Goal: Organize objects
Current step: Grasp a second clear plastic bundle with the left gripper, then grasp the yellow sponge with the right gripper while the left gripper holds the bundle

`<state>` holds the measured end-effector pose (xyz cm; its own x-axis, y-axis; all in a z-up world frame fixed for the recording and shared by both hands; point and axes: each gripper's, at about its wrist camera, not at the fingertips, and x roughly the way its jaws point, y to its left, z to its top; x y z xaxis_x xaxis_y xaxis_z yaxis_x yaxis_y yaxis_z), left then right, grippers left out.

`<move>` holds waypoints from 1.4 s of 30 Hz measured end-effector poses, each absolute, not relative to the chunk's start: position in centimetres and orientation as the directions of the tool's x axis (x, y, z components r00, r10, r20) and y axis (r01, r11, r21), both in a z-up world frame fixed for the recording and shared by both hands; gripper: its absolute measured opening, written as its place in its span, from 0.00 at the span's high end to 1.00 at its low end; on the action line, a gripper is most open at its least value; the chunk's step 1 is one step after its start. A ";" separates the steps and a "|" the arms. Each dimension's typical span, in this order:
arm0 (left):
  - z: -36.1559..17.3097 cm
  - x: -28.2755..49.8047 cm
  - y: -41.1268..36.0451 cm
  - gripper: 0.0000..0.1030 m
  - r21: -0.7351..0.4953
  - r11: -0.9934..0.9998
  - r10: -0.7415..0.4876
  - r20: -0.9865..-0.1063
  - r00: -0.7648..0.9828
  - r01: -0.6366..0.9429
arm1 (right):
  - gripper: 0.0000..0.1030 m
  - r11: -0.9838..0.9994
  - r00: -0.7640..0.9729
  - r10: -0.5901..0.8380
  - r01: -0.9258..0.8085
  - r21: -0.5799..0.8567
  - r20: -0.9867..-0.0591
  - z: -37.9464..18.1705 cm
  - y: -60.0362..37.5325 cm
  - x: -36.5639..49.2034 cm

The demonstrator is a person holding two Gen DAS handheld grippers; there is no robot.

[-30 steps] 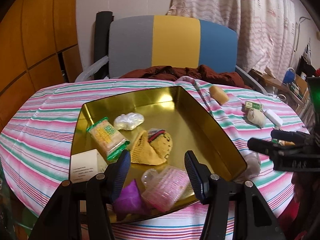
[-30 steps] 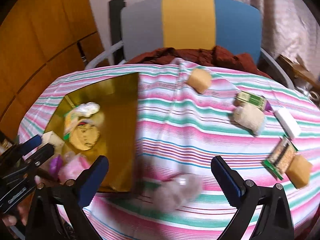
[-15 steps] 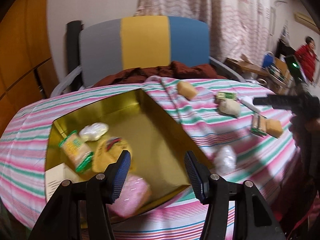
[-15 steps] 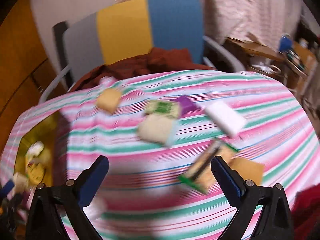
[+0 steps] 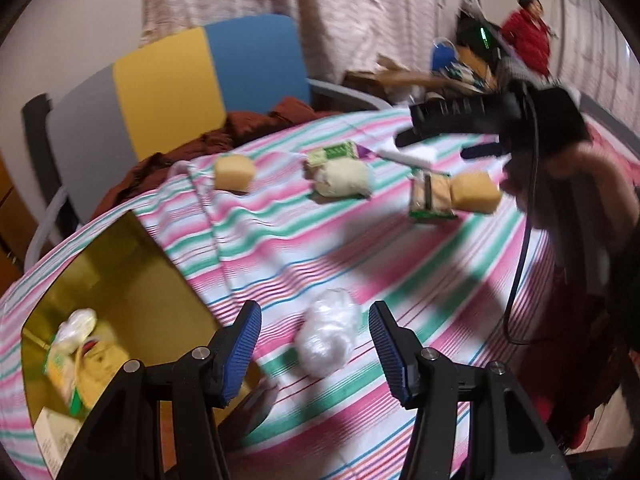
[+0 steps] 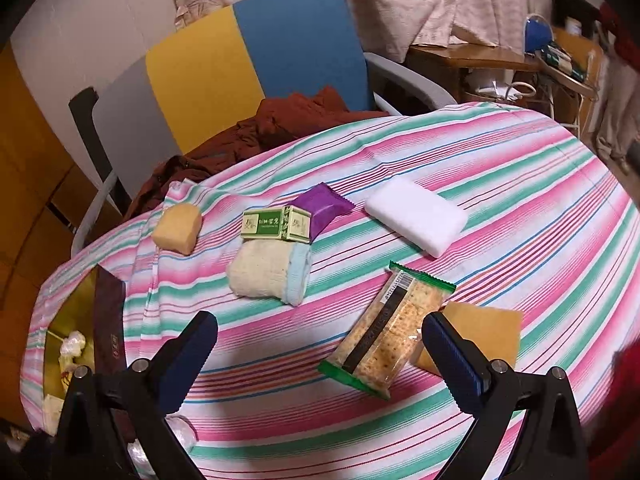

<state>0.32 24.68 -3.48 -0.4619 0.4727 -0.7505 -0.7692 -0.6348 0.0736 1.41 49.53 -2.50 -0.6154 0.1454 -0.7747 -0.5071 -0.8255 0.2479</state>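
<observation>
Crinkled clear plastic bundle (image 5: 326, 338): lies on the striped table (image 5: 280, 240), just beside the gold tin (image 5: 120, 280), framed between the spread fingers of the left tool (image 5: 315, 344), untouched. Likely light, soft, slippery; best pinched across its middle. Cracker packet (image 6: 390, 338): flat on the table between the parted fingers of the right tool (image 6: 320, 354), which grips nothing. Likely light, brittle inside; take across the narrow width, gently. Tan sponge block (image 6: 476, 334) touches its far edge.
</observation>
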 end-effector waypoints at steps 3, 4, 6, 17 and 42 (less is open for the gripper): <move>-4.7 0.0 26.4 0.45 0.106 -0.604 0.447 -0.776 -0.446 -0.790 | 0.00 -0.794 -0.628 0.146 -0.535 0.288 -0.764 -2.3 50.6 2.0; -5.3 -0.2 27.2 0.45 0.125 -0.595 0.425 -0.789 -0.443 -0.794 | 0.00 -0.776 -0.633 0.158 -0.554 0.301 -0.758 -2.2 51.2 2.3; -6.3 -0.6 28.2 0.45 0.156 -0.585 0.383 -0.812 -0.440 -0.796 | 0.00 -0.735 -0.646 0.176 -0.588 0.337 -0.742 -1.9 52.3 3.2; -9.0 0.3 29.1 0.66 0.111 -0.558 0.407 -0.827 -0.388 -0.822 | 0.00 -0.520 -0.628 0.158 -0.709 0.477 -0.762 -3.8 57.6 5.7; -10.3 -0.1 28.0 0.65 -0.007 -0.584 0.504 -0.787 -0.356 -0.812 | 0.38 -0.511 -0.301 0.156 -0.840 0.184 -0.941 -9.3 58.6 4.4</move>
<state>-0.08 27.96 -10.30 -0.3557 0.5044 -0.7868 -0.8120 -0.5836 -0.0070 4.40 58.64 -9.31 -0.3009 0.1562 -0.9408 -0.8396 -0.5112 0.1837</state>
